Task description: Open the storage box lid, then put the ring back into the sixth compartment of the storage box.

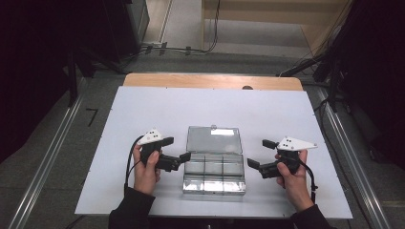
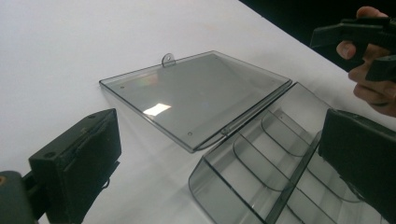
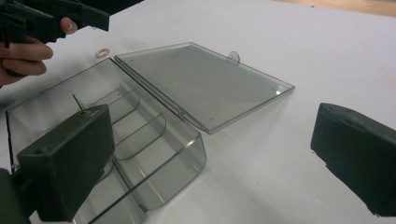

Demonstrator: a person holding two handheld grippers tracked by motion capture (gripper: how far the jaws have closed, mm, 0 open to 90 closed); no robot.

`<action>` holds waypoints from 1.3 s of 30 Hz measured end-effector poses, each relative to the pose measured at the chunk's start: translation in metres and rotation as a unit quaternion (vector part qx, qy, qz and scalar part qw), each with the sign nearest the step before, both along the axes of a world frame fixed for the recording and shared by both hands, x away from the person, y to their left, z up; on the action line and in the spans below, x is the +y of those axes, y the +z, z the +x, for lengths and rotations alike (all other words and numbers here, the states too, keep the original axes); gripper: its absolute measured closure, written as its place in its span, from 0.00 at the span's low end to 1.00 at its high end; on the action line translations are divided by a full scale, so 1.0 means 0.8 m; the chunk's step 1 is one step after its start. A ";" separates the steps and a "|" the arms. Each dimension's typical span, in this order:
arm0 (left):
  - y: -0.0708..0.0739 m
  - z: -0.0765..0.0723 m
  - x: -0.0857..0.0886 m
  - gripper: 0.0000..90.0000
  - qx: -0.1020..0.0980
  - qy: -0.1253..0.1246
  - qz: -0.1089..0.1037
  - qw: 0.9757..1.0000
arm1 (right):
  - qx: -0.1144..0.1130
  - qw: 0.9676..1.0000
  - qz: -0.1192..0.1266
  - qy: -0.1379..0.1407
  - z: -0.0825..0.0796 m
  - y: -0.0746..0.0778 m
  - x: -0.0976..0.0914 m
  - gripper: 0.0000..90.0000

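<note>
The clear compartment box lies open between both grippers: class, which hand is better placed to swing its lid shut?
Probably left: the left gripper sits nearer the box and its flat lid; the right gripper stands further off. Both are open.

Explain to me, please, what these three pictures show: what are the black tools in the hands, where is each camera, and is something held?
A person sits at a white table and holds a hand tool in each hand. Each tool is a gripper with two black jaws that can pinch things.

The high view looks down from above. The left gripper is at the left of that picture and the right gripper at the right.

The other two pictures come from small cameras that ride on the grippers, so each shows its own two jaws at the bottom.

Between the grippers lies a clear plastic box with several compartments, which look empty. Its lid is folded fully open and lies flat on the table.

Both grippers are open, with nothing between their jaws. Nothing is held.
</note>
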State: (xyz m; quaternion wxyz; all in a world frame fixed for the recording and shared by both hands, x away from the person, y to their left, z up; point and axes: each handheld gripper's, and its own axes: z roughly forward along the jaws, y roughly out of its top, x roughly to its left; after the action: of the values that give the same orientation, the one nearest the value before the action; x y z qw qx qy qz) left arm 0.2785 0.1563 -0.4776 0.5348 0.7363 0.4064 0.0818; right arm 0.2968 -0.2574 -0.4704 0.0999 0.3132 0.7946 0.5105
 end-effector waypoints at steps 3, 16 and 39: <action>0.001 -0.003 0.004 0.00 -0.001 0.000 0.003 1.000 | -0.017 1.000 0.000 -0.003 -0.006 0.001 -0.012 0.00; 0.006 -0.013 0.023 0.00 -0.003 0.001 0.015 1.000 | -0.033 0.998 -0.010 -0.043 -0.021 -0.001 -0.050 0.00; 0.004 -0.019 0.070 0.00 0.020 0.019 0.031 0.999 | -0.033 0.995 -0.019 -0.093 -0.037 -0.019 -0.119 0.00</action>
State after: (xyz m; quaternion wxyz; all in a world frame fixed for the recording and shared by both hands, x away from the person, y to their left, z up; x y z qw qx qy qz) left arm 0.2633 0.2124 -0.4744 0.5015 0.7461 0.4287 0.0900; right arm 0.2671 -0.3525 -0.4856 0.1787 0.3672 0.7675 0.4941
